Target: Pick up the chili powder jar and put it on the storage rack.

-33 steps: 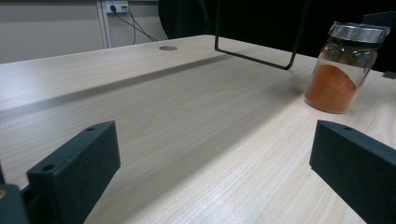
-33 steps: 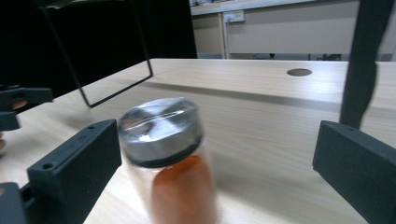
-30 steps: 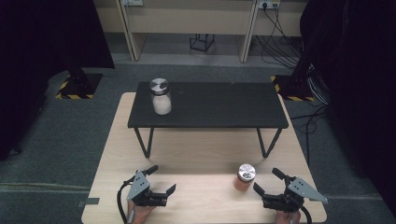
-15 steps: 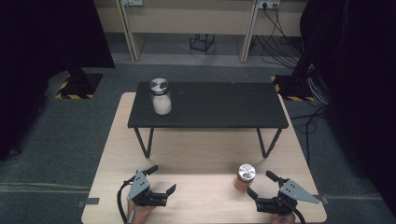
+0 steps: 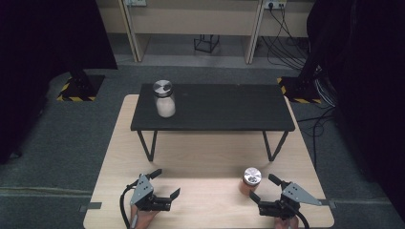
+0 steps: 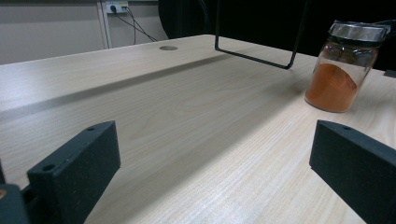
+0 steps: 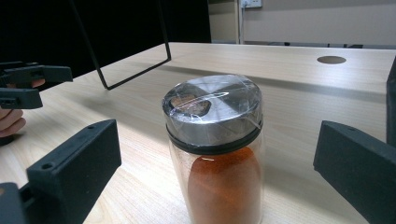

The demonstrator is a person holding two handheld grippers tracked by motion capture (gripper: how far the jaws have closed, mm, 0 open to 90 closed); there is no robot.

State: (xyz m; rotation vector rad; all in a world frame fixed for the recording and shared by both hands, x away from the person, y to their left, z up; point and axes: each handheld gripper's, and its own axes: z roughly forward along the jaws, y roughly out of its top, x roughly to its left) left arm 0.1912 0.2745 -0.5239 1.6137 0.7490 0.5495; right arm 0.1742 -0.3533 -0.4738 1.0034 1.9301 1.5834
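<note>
Right gripper view puts the jar of orange powder (image 7: 215, 154) dead centre, standing upright on the wooden table (image 7: 289, 84) with its silver lid on, framed by the two black jaws, which stand wide apart on either side and touch nothing. In the high view the same jar (image 5: 250, 181) sits near the table's front edge, toward the right, with the right gripper (image 5: 265, 188) just beside it, its open jaws pointing at the jar but apart from it. The left gripper (image 5: 165, 183) rests farther left along the same front edge, well apart from the jar, its jaws likewise spread wide and empty; in the left gripper view the jar (image 6: 342, 70) shows off to the upper right, beyond the jaws, with bare wood between them. Behind both, a low black bench (image 5: 215, 107) on thin metal legs stands across the far half of the table, and on its left end is a second jar (image 5: 164, 98), holding white powder and capped with a silver lid.
</note>
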